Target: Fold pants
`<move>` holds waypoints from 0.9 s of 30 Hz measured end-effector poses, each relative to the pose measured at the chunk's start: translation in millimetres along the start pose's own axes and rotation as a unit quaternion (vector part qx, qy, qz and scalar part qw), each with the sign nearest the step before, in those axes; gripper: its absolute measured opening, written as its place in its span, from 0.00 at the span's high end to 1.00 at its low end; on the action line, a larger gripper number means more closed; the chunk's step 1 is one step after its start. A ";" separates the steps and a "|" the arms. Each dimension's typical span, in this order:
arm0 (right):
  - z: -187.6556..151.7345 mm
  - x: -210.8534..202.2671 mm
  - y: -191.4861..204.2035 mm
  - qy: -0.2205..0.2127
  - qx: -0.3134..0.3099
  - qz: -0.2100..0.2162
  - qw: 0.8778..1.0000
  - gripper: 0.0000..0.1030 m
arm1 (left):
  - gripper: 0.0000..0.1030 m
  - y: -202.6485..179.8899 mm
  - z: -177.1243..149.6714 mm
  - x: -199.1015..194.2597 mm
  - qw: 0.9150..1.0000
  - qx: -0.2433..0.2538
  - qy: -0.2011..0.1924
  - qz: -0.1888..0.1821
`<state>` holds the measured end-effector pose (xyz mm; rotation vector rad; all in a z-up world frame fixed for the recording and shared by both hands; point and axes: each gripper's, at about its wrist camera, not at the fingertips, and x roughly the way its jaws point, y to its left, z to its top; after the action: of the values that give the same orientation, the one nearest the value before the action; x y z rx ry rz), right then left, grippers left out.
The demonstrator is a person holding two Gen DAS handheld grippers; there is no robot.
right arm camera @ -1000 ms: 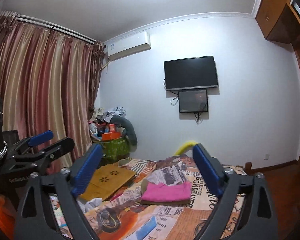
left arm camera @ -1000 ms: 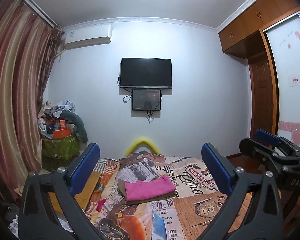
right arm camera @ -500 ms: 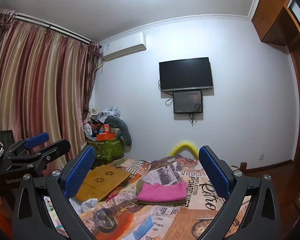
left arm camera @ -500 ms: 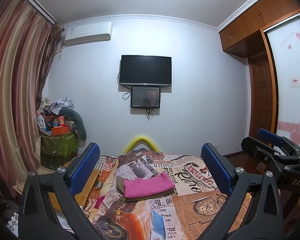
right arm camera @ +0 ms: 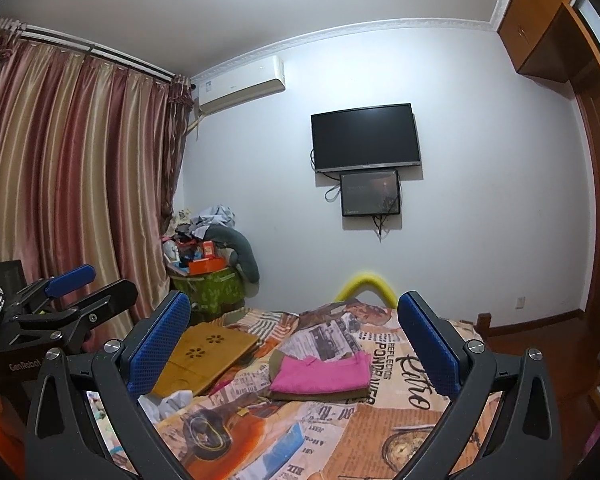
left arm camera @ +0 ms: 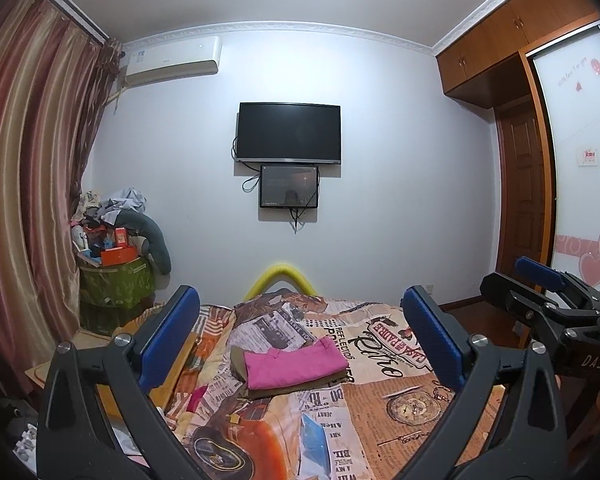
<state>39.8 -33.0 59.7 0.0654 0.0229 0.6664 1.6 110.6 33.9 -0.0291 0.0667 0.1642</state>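
Pink fabric, folded flat into a rectangle: the pink pants (left arm camera: pixel 294 368) sat on top of an olive-brown folded garment (left arm camera: pixel 300 385), both stacked mid-bed on the newsprint-pattern bedspread (left arm camera: pixel 380 412). The stack looked square and tidy in the right wrist view too (right arm camera: pixel 320 374). Whether the olive piece was also pants, couldn't tell.

Left gripper (left arm camera: pixel 300 340): jaws spread wide, nothing between the blue pads, held up off the bed and well short of the stack. Right gripper (right arm camera: pixel 294 346): same, wide and empty, also raised and back from the stack. Each one showed at the edge of the other's view.

Judgement: the fold on the pink pair read as finished; this looked like the retreat or reset phase, or a check of the result. If any touch-up was needed, best approach was low and level, pinching only the top layer at a corner, not dragging the olive layer under it.

Further out: a wooden lap tray (right arm camera: pixel 204 356) lay at the left side of the bed, crumpled white cloth (right arm camera: pixel 168 400) near it, yellow foam arch (left arm camera: pixel 278 276) at the far end, TV (left arm camera: pixel 289 133) on the wall.
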 end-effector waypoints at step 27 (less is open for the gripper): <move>1.7 -2.2 -2.6 0.011 0.006 -0.007 1.000 0.00 | 0.00 0.2 -5.6 4.1 1.000 -0.003 0.006 -0.011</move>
<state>39.8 -36.6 61.2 0.0686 0.0485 0.6539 5.2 111.3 28.0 -0.0375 0.0775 0.1414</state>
